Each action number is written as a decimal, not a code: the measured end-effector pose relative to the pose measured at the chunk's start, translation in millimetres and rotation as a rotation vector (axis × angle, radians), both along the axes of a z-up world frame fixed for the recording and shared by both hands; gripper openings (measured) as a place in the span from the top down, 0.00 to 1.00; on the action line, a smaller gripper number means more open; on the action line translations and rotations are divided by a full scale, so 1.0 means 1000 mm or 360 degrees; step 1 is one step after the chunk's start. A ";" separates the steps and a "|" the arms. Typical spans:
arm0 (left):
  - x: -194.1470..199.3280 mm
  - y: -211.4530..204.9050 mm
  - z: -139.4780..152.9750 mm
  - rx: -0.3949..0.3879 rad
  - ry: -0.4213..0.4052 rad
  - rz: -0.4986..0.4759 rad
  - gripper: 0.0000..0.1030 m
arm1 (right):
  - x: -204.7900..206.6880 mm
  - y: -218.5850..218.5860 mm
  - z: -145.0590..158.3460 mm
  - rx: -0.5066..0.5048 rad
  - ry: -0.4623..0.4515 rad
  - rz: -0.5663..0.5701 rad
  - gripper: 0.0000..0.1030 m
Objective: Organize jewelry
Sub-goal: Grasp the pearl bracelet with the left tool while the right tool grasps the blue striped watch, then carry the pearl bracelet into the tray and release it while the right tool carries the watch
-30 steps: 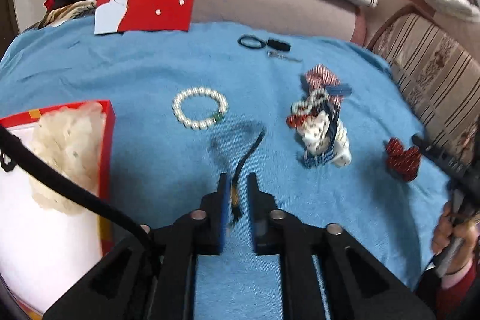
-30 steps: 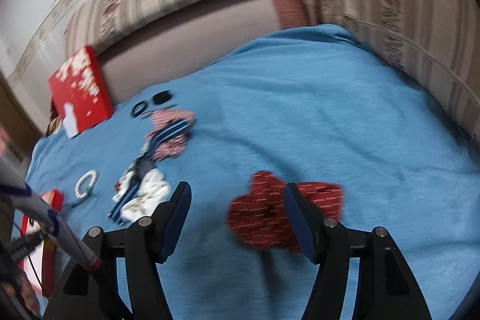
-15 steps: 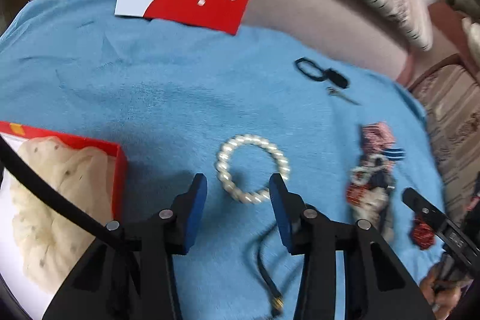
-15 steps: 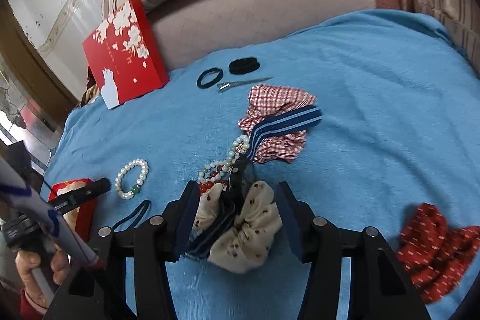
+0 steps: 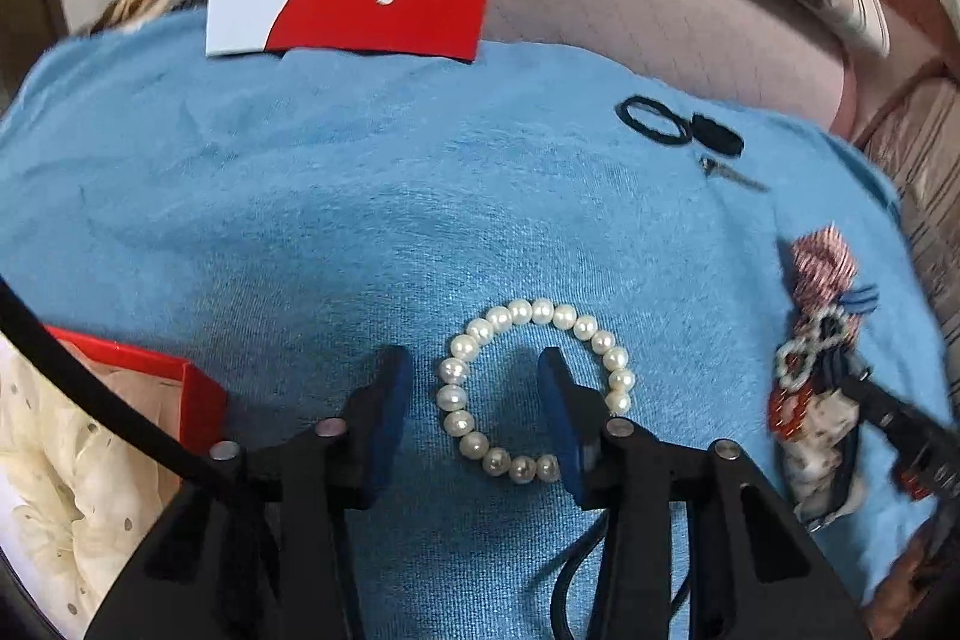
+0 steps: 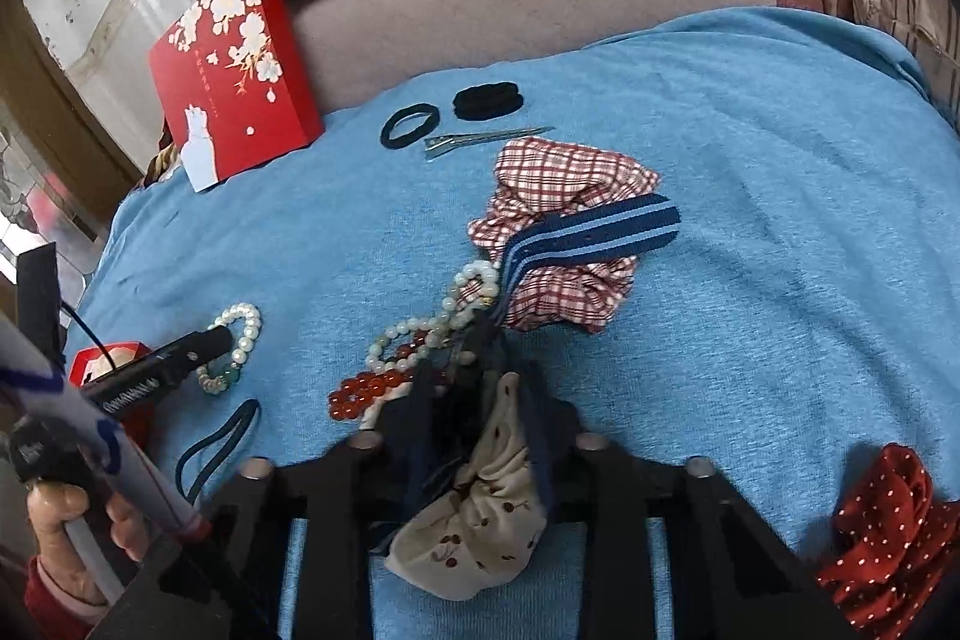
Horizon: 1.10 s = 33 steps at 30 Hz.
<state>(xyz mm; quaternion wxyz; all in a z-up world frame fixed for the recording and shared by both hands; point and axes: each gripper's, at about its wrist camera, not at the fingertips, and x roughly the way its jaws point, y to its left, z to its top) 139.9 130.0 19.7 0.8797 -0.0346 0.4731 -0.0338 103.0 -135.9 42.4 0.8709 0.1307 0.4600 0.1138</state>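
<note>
straddling the left arc of the pearl bracelet (image 5: pixel 534 388) on the blue blanket (image 5: pixel 300 232), left claw (image 5: pixel 474 412) parted, pads not touching it. right claw (image 6: pixel 480 436), just closing, pinches the cream cherry-print scrunchie (image 6: pixel 480 526) in the jewelry pile.

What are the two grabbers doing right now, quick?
Left gripper: open, its jaws astride one side of the pearl bracelet, nothing gripped.
Right gripper: just closed on the cream cherry-print scrunchie.

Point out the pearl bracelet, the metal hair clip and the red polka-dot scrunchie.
pearl bracelet (image 5: pixel 451 370): left wrist view, a left-side pearl.
metal hair clip (image 6: pixel 480 139): right wrist view, mid-blade.
red polka-dot scrunchie (image 6: pixel 888 526): right wrist view, its folded fabric.
</note>
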 end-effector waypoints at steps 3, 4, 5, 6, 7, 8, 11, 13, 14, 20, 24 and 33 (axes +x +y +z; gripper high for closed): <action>-0.003 -0.003 0.003 0.0005 -0.0003 -0.0005 0.91 | -0.004 0.000 0.007 -0.0012 -0.0039 -0.0014 0.82; -0.004 -0.002 0.005 -0.0042 0.0003 0.0001 0.91 | -0.007 0.000 0.011 -0.0011 -0.0059 -0.0017 0.83; -0.006 0.000 0.008 -0.0083 0.0000 0.0014 0.91 | -0.010 -0.001 0.017 -0.0012 -0.0085 -0.0022 0.87; -0.007 0.002 0.011 -0.0115 -0.0003 0.0024 0.91 | -0.012 -0.002 0.021 -0.0011 -0.0103 -0.0023 0.87; -0.009 0.004 0.015 -0.0159 -0.0010 0.0028 0.91 | -0.015 -0.003 0.027 -0.0005 -0.0128 -0.0024 0.87; -0.011 0.004 0.019 -0.0184 -0.0020 0.0029 0.91 | -0.018 -0.003 0.035 0.0000 -0.0160 -0.0026 0.87; -0.022 0.003 0.040 -0.0249 -0.0090 0.0022 0.91 | -0.026 -0.003 0.051 0.0007 -0.0228 -0.0017 0.87; -0.030 0.001 0.054 -0.0278 -0.0138 0.0012 0.91 | -0.032 -0.003 0.059 0.0032 -0.0258 -0.0009 0.87; -0.036 0.000 0.062 -0.0295 -0.0165 0.0004 0.91 | -0.034 -0.003 0.062 0.0043 -0.0265 -0.0007 0.87; -0.062 0.002 0.095 -0.0350 -0.0269 -0.0011 0.91 | -0.051 -0.003 0.078 0.0111 -0.0325 -0.0001 0.87; -0.088 0.016 0.116 -0.0375 -0.0321 0.0005 0.91 | -0.067 0.005 0.090 0.0144 -0.0378 0.0032 0.87; -0.153 0.070 0.150 -0.0314 -0.0407 0.0109 0.91 | -0.098 0.058 0.108 0.0212 -0.0399 0.0200 0.87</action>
